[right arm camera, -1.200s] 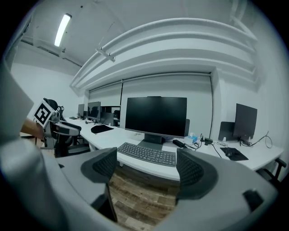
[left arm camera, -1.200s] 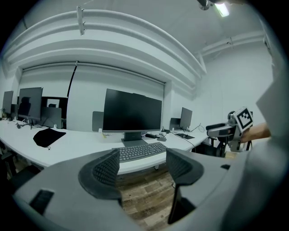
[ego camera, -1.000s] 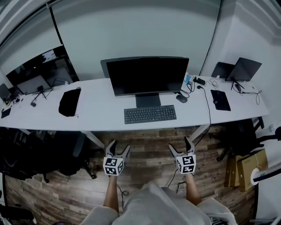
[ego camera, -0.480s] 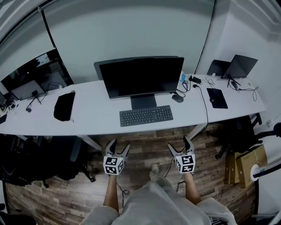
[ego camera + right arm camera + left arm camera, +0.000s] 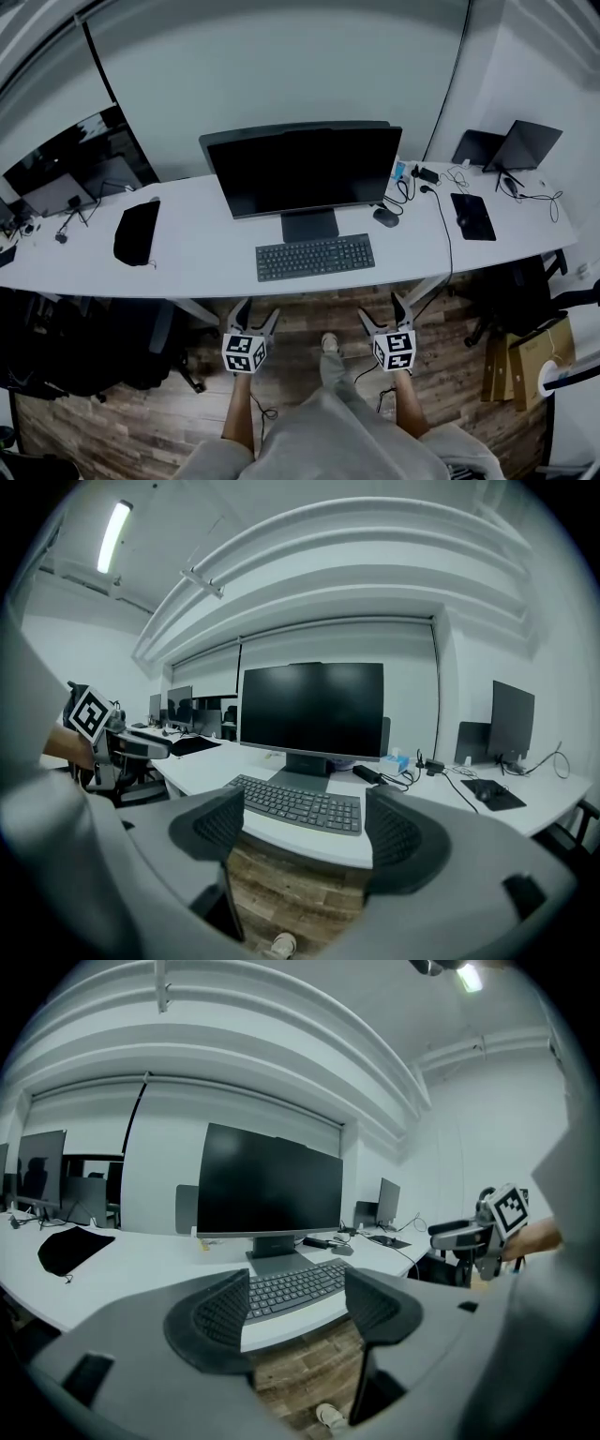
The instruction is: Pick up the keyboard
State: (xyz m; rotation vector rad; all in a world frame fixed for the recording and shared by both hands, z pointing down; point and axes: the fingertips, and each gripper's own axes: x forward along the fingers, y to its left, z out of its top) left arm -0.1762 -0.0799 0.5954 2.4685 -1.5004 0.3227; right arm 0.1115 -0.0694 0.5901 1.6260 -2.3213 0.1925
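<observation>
Left gripper (image 5: 256,317), right gripper (image 5: 382,311): my jaws wide apart on both, nothing between. Both hover over floor (image 5: 314,314), short of desk (image 5: 206,258) edge. Keyboard (image 5: 315,257) flat on desk near front edge, before monitor (image 5: 305,172) stand, well apart from both grippers. Step, I judge: approach, no contact yet. Next: go forward, one gripper to each keyboard end, close on thin edges, lift level.

Office: long white desk (image 5: 216,248) along far wall, several monitors (image 5: 305,169), keyboard (image 5: 315,257), office chairs (image 5: 511,291), wood-plank floor (image 5: 309,323).
</observation>
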